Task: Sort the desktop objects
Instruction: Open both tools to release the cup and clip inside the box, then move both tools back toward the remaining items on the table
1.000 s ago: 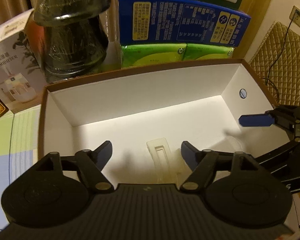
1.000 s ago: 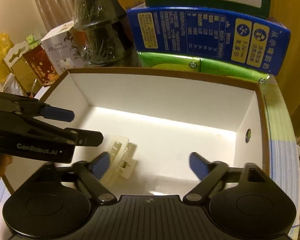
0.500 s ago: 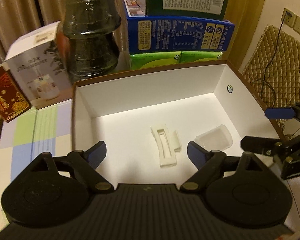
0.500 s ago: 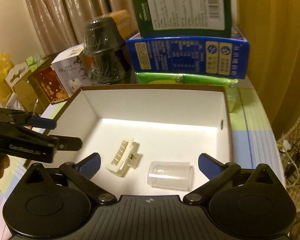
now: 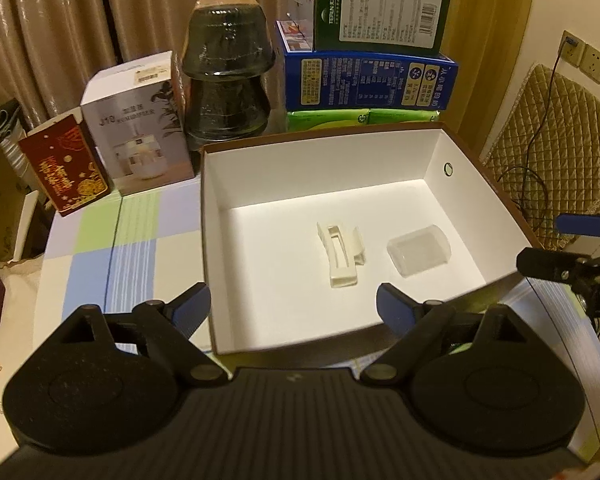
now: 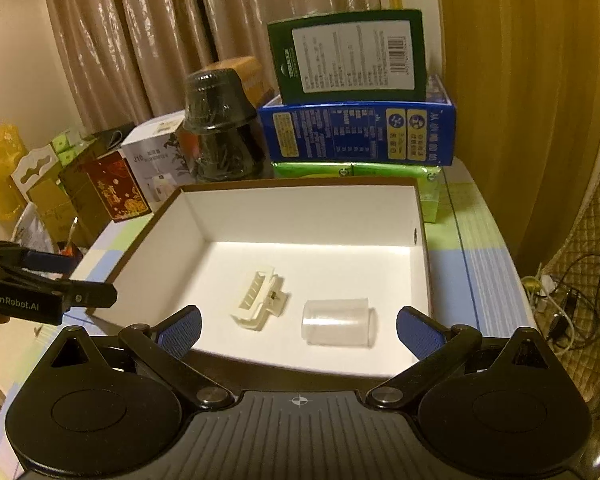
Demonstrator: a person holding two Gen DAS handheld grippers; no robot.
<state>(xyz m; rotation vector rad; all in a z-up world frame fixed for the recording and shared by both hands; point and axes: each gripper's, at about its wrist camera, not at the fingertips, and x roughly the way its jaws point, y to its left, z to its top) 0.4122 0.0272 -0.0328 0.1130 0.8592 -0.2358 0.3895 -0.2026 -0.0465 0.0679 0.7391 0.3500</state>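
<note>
The hair clip [image 5: 342, 255] and clear cup [image 5: 419, 249] lay in the box [image 5: 220, 184], while both hand-held grippers, left [image 5: 294, 307] and right [image 6: 298, 330], had just opened wide and held nothing.

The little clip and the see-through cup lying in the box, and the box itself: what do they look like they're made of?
Hair clip: looks like cream, matte hard plastic; moulded teeth show along one side.
Cup: probably thin clear or frosted plastic; the white floor shows through its wall.
Box: seemingly cardboard, matte white inside with a brown outside, going by its thin, straight folded walls.
</note>
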